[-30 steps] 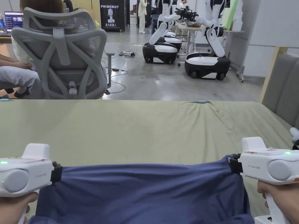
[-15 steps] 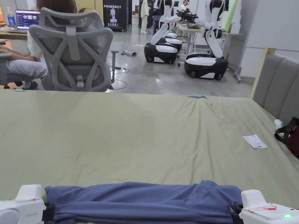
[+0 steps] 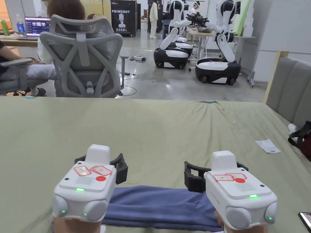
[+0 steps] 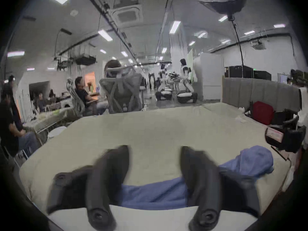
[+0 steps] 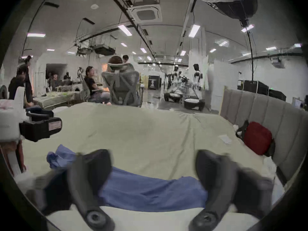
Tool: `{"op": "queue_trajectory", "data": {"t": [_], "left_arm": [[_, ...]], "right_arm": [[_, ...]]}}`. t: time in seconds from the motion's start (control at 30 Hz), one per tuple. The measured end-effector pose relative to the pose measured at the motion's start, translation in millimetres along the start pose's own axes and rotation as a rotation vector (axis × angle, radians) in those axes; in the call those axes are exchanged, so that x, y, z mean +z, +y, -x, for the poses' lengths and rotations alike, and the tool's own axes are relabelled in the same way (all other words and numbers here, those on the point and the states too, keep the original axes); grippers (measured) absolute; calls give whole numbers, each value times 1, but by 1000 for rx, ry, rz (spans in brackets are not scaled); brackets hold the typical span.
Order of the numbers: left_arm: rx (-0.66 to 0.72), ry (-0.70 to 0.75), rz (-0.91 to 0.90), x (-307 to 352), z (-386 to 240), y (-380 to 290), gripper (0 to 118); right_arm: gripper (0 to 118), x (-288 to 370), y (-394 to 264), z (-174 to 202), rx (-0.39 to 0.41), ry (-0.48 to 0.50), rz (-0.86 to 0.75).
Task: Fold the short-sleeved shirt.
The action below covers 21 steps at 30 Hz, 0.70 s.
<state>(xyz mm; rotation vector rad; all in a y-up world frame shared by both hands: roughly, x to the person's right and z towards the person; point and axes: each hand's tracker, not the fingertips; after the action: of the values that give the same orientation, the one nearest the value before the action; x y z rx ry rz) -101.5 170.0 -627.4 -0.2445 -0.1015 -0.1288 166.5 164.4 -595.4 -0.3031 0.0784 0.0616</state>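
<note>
Both my tongs are wide open and empty, left gripper (image 3: 100, 165) and right gripper (image 3: 212, 174) poised above the blue shirt (image 3: 158, 206), lying as a narrow band at the near edge of the green sheet (image 3: 152, 133); I judge it partly folded, crosswise folds left.

Matt blue cloth shirt (image 3: 158, 206); glossy plastic grippers

The head view looks down and forward across the green surface (image 3: 152, 133) from its near edge. Each gripper view sits low, close behind its own tongs, facing forward. All three share the mesh chair (image 3: 82, 57).
</note>
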Motion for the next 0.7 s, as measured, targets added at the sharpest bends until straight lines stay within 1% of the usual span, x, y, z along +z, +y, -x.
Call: {"op": "queue_trajectory", "data": {"t": [0.03,0.07,0.1,0.13,0.17,0.2,0.23,0.3,0.37,0.4,0.43,0.47,0.5,0.53,0.57,0.6,0.63,0.67,0.7], "left_arm": [[4,-6,8,-1,-3,-4,0],[7,-10,18,-1,-4,-6,0],[15,-14,29,0,-3,-11,0],[31,-37,56,1,1,-14,0],[48,-59,77,1,7,-16,0],[58,-64,88,0,16,-18,0],[69,-52,102,-1,27,-22,0],[107,-14,167,-7,58,-33,0],[147,8,267,-15,90,-49,0],[180,7,319,-20,108,-60,0],[241,-2,350,-24,127,-72,0],[327,-16,377,-27,144,-81,15],[442,-49,403,-31,162,-92,58],[562,-86,431,-35,178,-105,93],[653,-114,465,-40,190,-118,118],[743,-141,469,-43,199,-131,114],[846,-157,465,-47,204,-142,109],[955,-193,488,-53,208,-153,108],[1066,-216,524,-62,208,-167,113]], "right_arm": [[4,0,-5,2,-8,11,8],[4,-2,-8,6,-5,8,16],[1,-3,-11,11,38,-33,20],[0,3,-14,15,77,-45,-11],[0,5,-14,18,85,-18,-11],[0,6,-12,18,69,16,7],[0,8,-12,21,69,11,4],[0,8,-8,29,106,1,-5],[0,7,-7,33,117,29,3],[0,7,-7,35,122,31,7],[0,4,-6,39,124,28,8],[0,4,-6,40,124,27,8],[0,3,-6,40,122,30,12],[0,2,-7,40,116,30,18],[0,0,-6,43,115,27,20],[0,-1,-7,44,118,21,19],[0,-1,-8,45,138,14,20],[0,-2,-8,45,156,14,22],[0,-4,-8,46,162,15,25]]}}
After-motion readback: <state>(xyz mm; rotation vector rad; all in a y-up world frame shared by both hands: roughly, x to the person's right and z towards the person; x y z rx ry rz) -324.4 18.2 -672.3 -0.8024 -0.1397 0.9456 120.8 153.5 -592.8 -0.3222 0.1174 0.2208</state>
